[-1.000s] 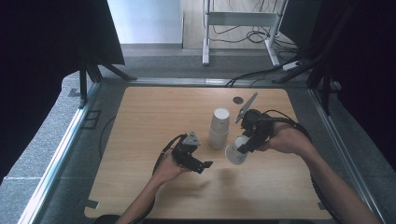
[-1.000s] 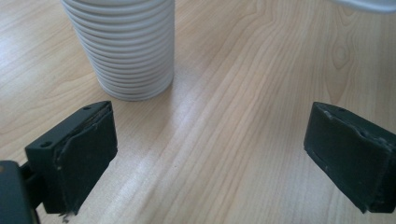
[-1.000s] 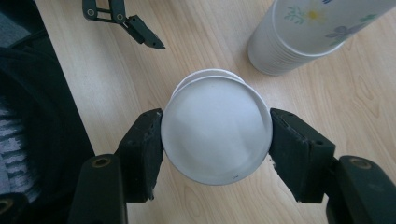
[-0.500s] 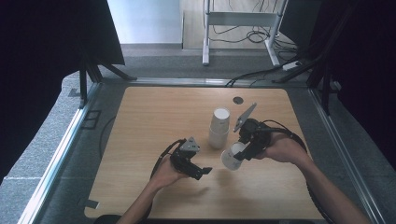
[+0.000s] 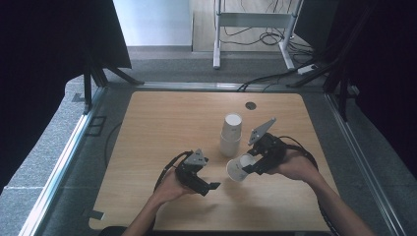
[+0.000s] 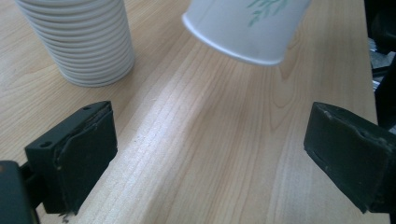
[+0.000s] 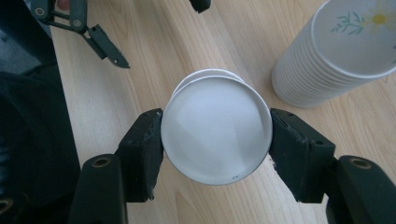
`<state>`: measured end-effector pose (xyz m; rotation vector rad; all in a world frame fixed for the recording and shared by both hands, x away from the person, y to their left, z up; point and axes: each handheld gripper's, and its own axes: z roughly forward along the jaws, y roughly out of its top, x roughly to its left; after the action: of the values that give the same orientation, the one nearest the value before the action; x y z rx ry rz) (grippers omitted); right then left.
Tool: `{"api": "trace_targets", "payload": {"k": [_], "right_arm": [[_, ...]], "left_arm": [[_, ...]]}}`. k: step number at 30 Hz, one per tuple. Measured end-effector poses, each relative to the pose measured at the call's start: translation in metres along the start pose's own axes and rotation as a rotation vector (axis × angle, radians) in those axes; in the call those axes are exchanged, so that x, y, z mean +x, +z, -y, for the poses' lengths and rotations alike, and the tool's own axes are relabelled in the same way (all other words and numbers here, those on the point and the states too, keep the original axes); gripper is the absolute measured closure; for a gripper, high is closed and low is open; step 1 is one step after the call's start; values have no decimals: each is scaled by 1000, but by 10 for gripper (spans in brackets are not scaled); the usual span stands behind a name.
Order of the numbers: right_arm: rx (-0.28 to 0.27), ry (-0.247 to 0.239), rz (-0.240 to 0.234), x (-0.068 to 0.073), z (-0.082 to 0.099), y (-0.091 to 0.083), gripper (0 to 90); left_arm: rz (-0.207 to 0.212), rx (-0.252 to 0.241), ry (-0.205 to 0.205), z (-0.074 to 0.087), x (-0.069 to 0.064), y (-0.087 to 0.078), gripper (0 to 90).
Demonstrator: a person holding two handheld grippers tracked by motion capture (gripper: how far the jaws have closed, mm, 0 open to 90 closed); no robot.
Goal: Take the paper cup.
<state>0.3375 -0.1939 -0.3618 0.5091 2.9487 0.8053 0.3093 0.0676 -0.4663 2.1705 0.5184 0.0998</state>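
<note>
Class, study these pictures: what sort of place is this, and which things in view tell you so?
Probably a lab or recording workspace, not a home: a bare wooden table edged by dark curtains, cables on the floor, and a person working hand-held grippers, the right gripper clamping a paper cup.

A pale wooden table (image 5: 162, 128) with rounded corners stands on grey carpet (image 5: 49, 147), and a metal rail (image 5: 59, 167) runs along its left side, another rail (image 5: 359, 162) along the right. Black curtains (image 5: 44, 59) hang at the left, and more dark drapes (image 5: 383, 64) at the right. Beyond the far edge, a bright panel (image 5: 152, 22) meets a light wood floor, where a white metal frame (image 5: 253, 22) stands over loose black cables (image 5: 268, 34). A small dark disc (image 5: 251, 105) sits in the tabletop near its far edge.
</note>
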Motion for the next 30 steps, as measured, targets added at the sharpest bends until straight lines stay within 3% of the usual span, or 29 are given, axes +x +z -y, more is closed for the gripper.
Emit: {"api": "trace_targets", "payload": {"k": [4, 16, 18, 20, 30], "right_arm": [[-39, -6, -7, 0, 6, 2, 375], [-233, -5, -47, -1, 34, 16, 375], [-246, -3, -50, -1, 36, 17, 375], [-301, -4, -75, -1, 42, 20, 375], [-413, -14, -125, -3, 59, 33, 376]], "left_arm": [[13, -3, 17, 0, -2, -3, 25], [35, -22, 45, 1, -3, -14, 4], [36, -18, 45, 1, -3, -14, 4], [40, -16, 49, 3, -3, -13, 4], [49, 8, 84, 8, -5, -9, 0]]}}
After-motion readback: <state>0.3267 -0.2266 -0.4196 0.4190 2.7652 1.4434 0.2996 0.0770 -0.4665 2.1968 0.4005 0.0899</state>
